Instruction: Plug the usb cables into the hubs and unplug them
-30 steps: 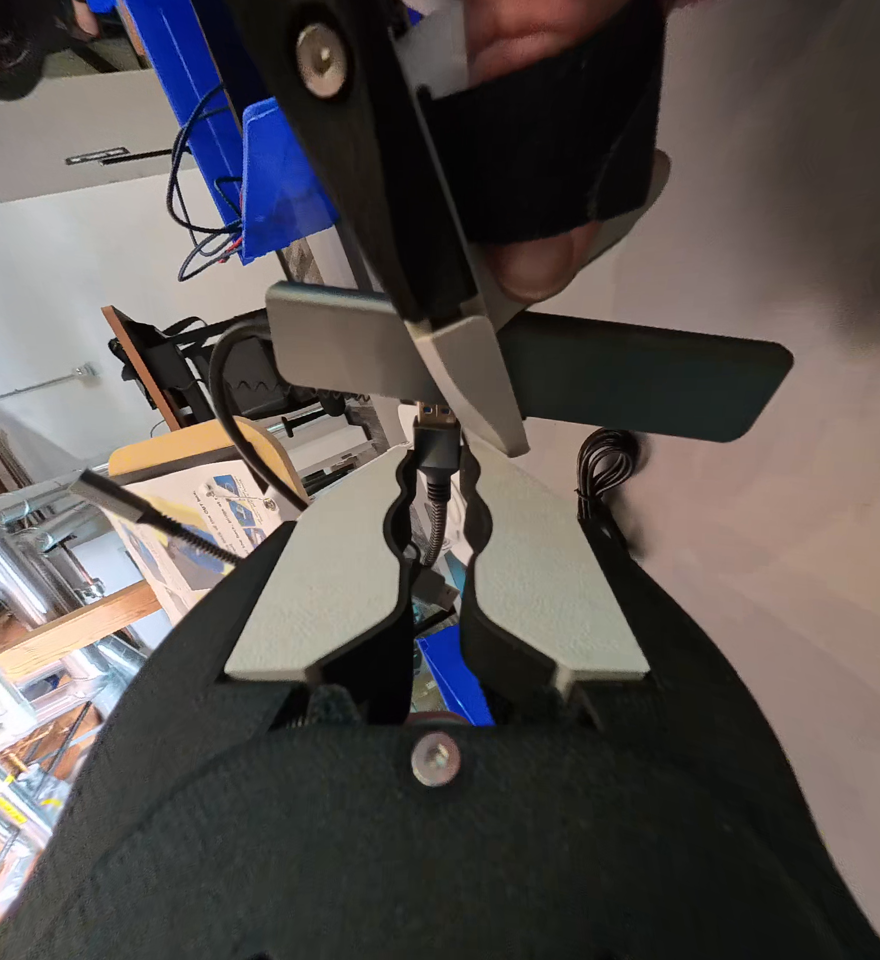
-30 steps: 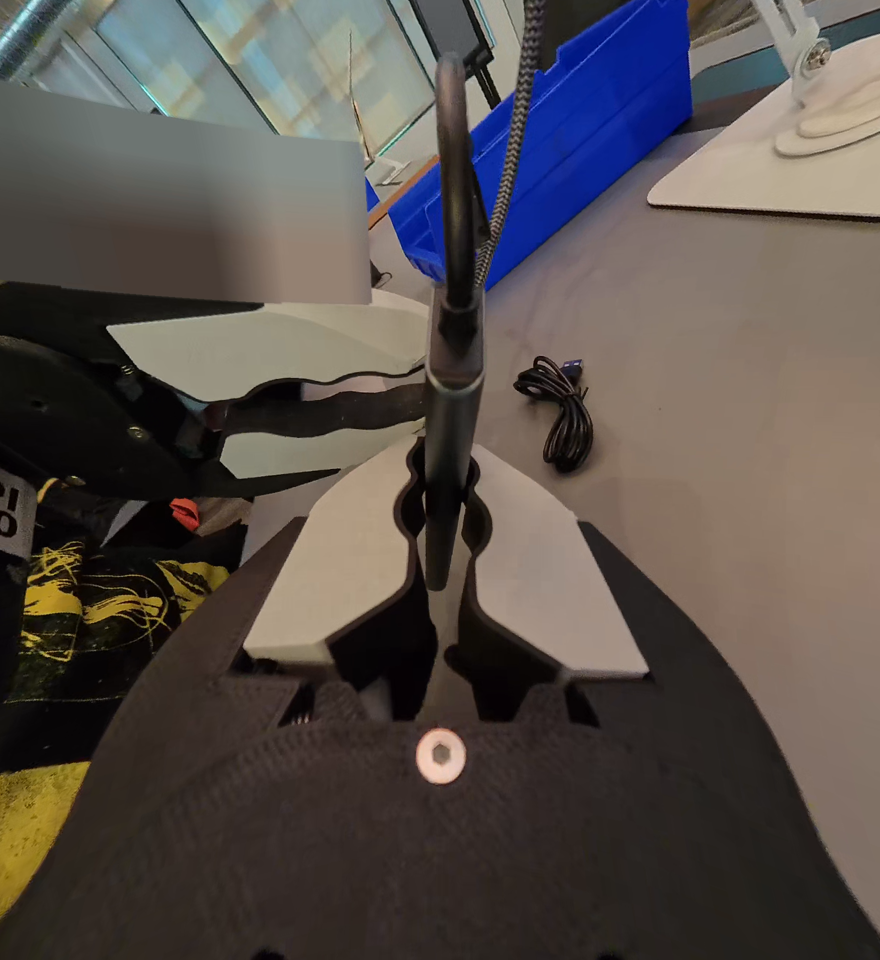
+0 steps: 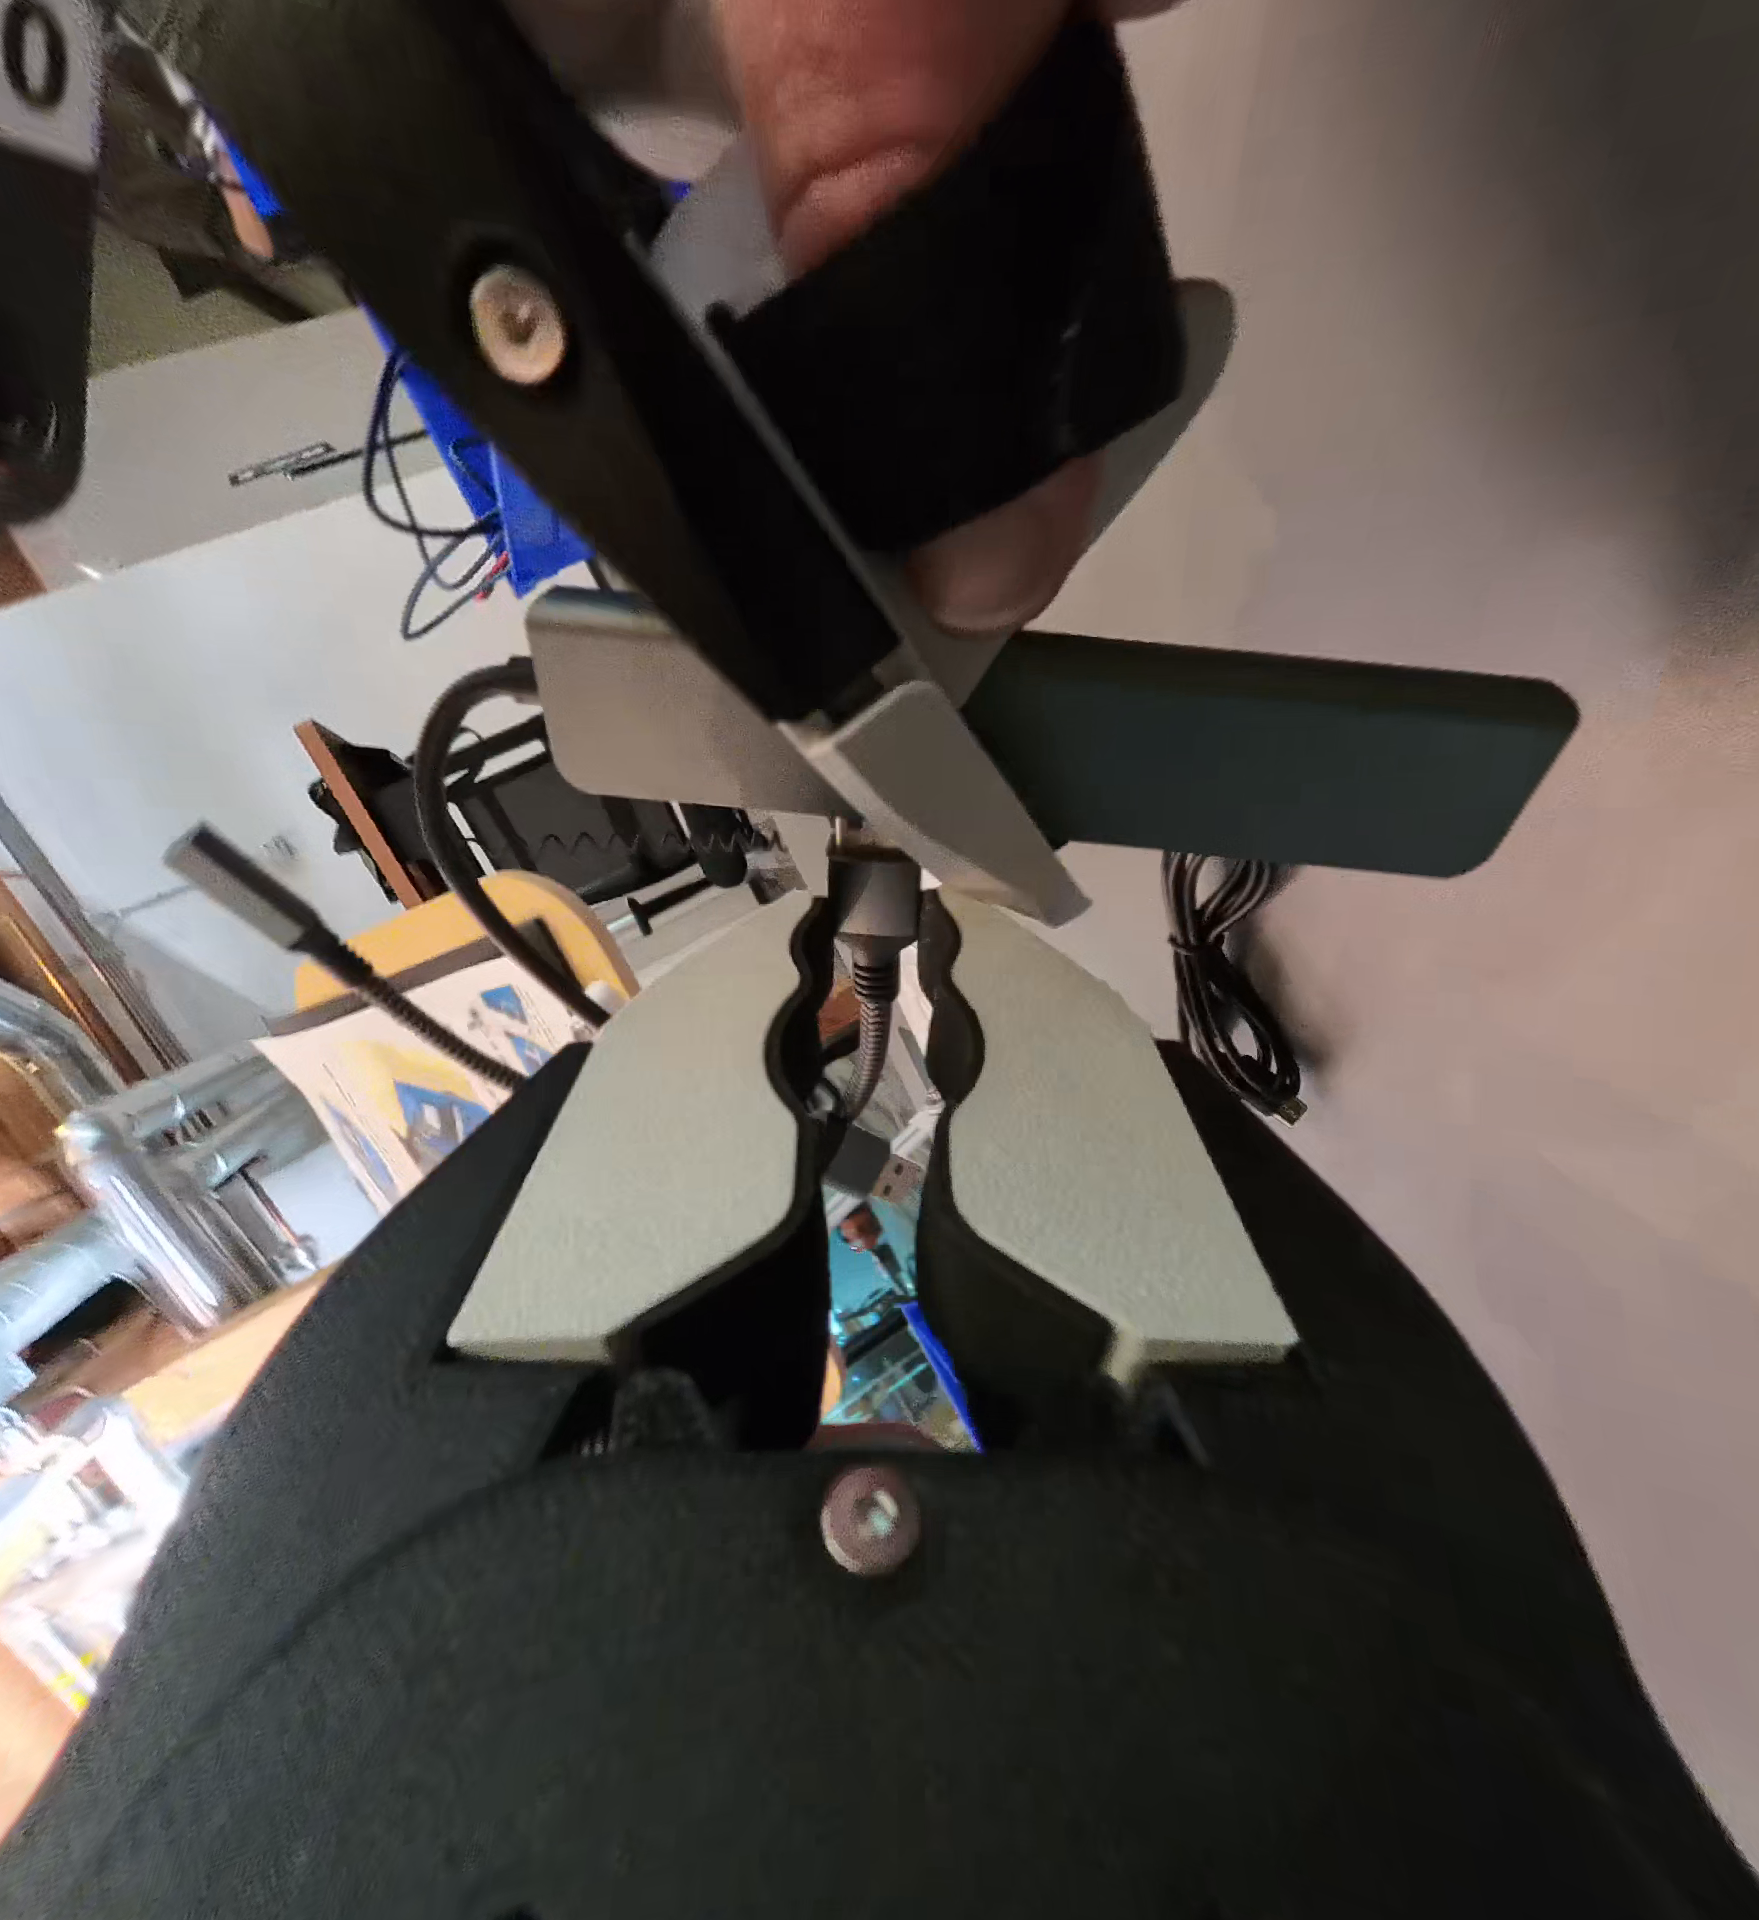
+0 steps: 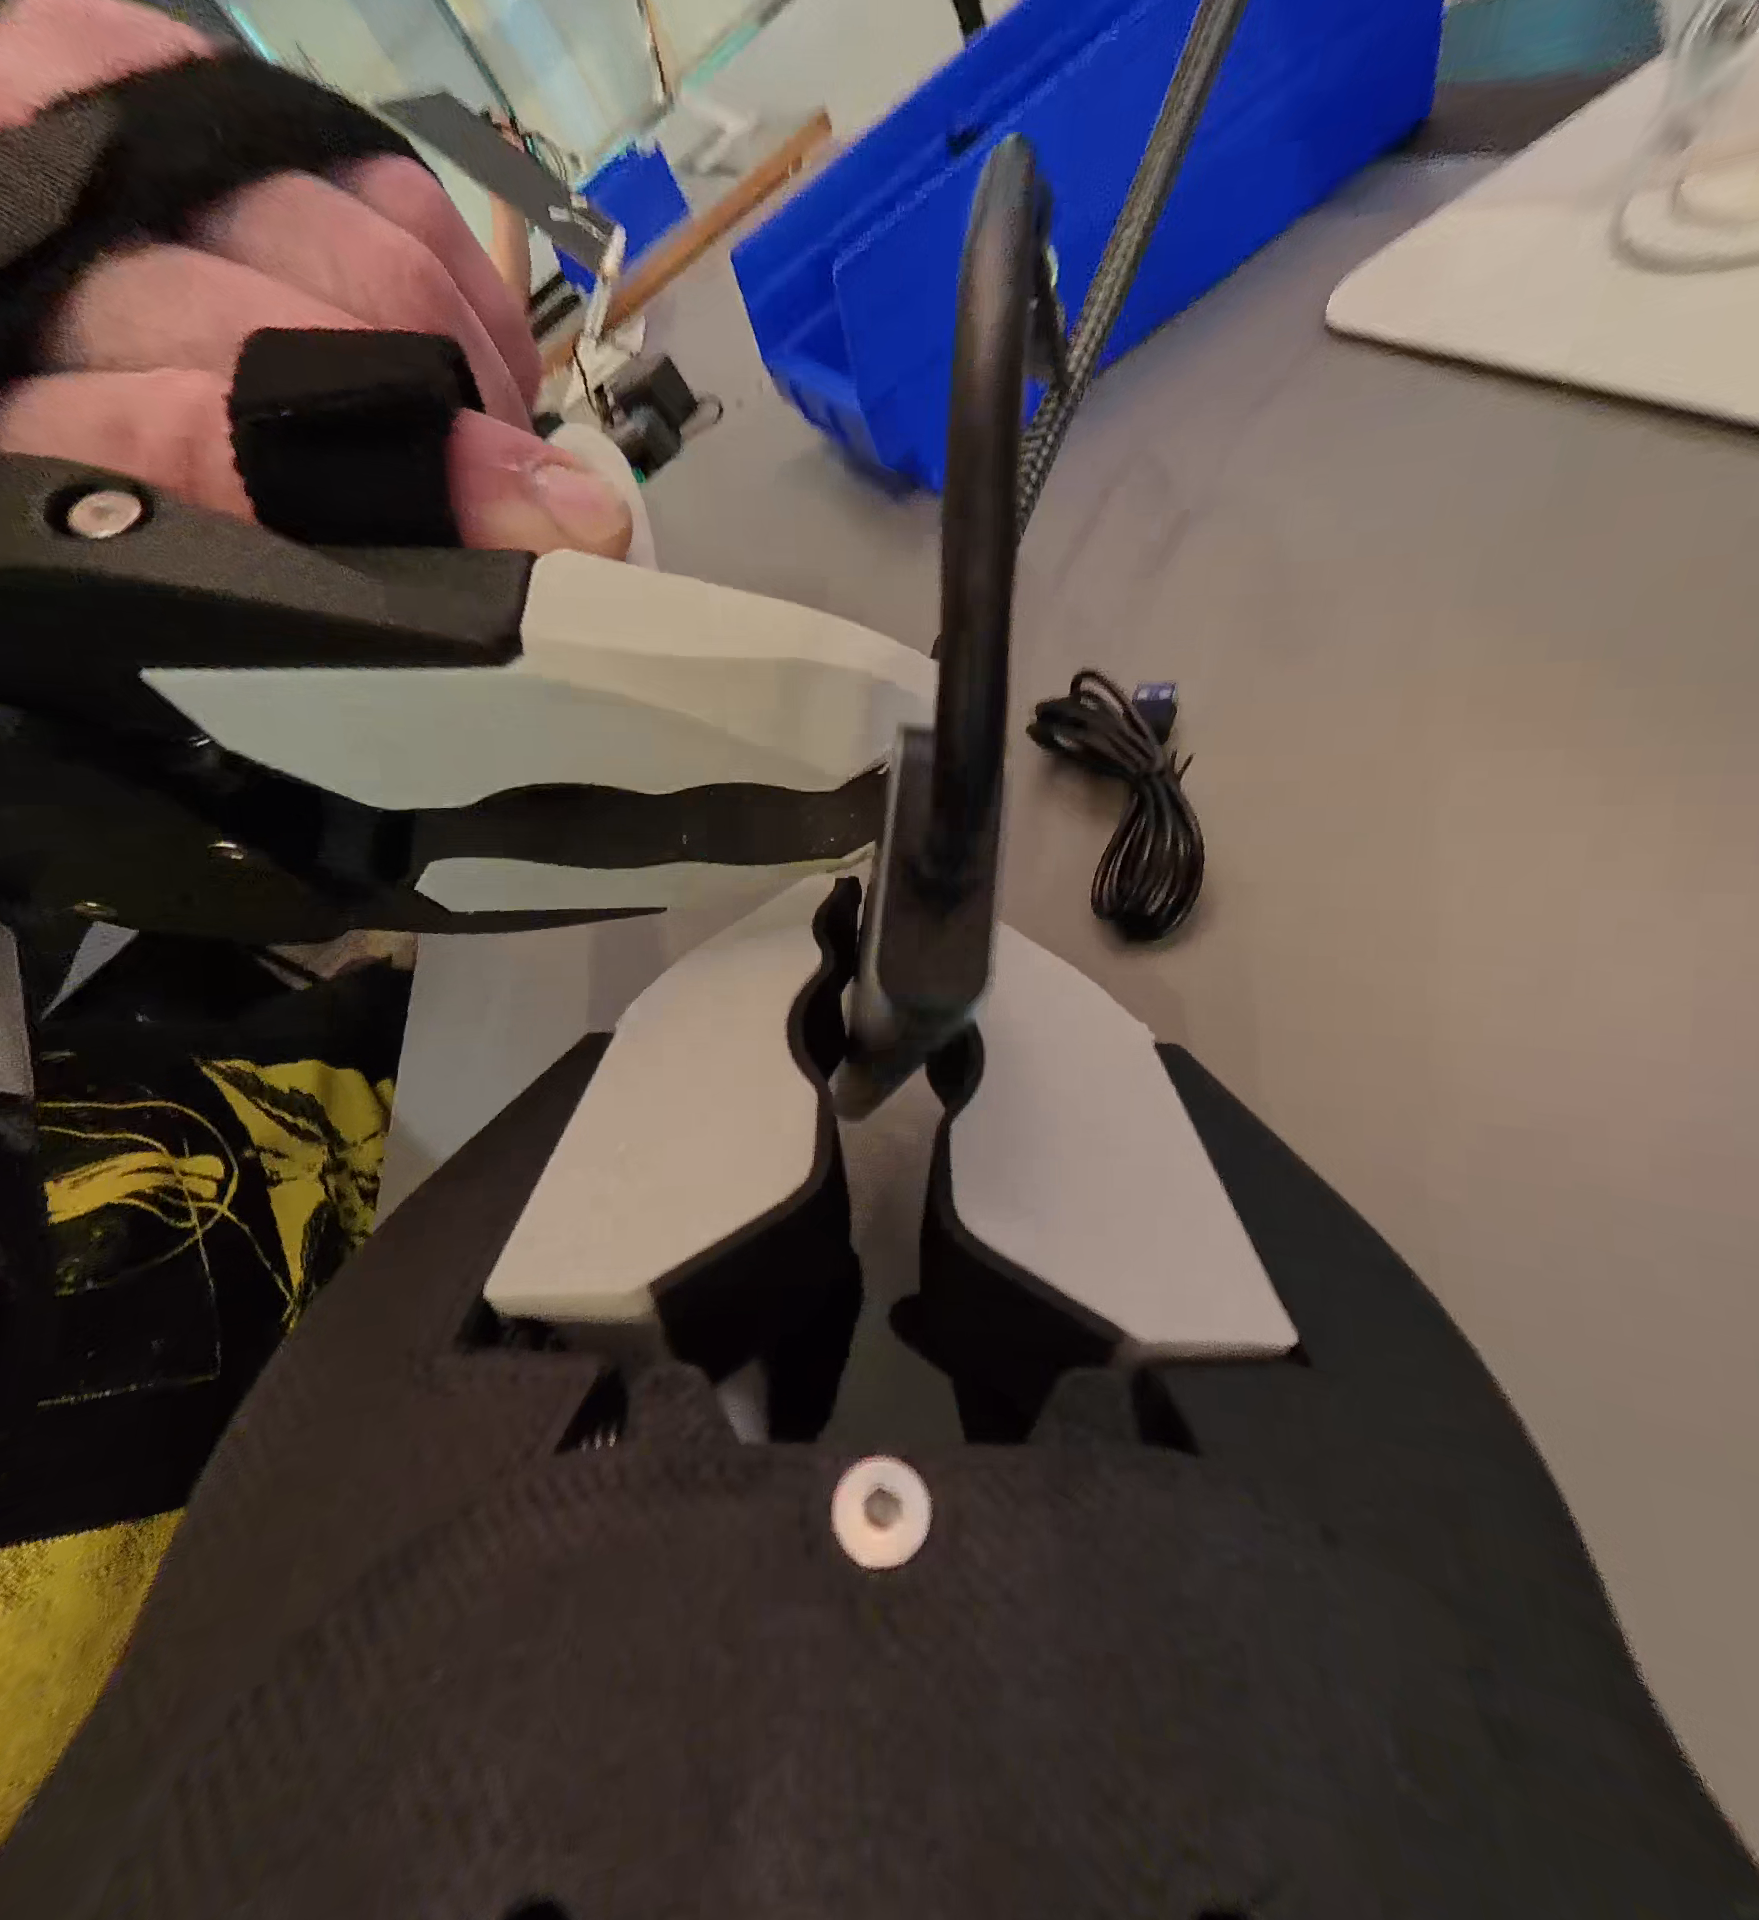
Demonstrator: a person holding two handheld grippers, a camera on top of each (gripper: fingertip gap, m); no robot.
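Change since a second ago: in the left wrist view the plug [image 3: 870, 883] showed a longer stretch of bare metal below the hub [image 3: 1270, 758]; now only a sliver of metal shows at the hub's edge. In the right wrist view the hub [image 4: 922, 935] stood straight up between the pads and now leans, its lower end swung left. The left hand [image 4: 262, 343] has come into that view.

Reading: the plug looks nearly seated, so this is likely the end of a plug-in stroke. The lean suggests the push is levering the hub in its grip; the unplug half is not yet begun.

State of the tongs:
- Left tongs [image 3: 875, 914]: clamped on the grey plug, pads against its two sides, braided cable [image 3: 870, 1039] trailing back between them.
- Right tongs [image 4: 890, 997]: clamped on the dark hub, held clear of the grey surface [image 4: 1477, 1039].

Count:
- Hubs: one.
- Cables: the braided one being plugged in, with its free plug [image 3: 880, 1169] dangling; the hub's own black lead [image 4: 984, 468]; one black bundle [image 4: 1145, 821] lying well apart.
- One loose grey connector [image 3: 231, 883] on a braided lead; which cable it belongs to I cannot tell.
- Blue bins [image 4: 1114, 208]: two in view.
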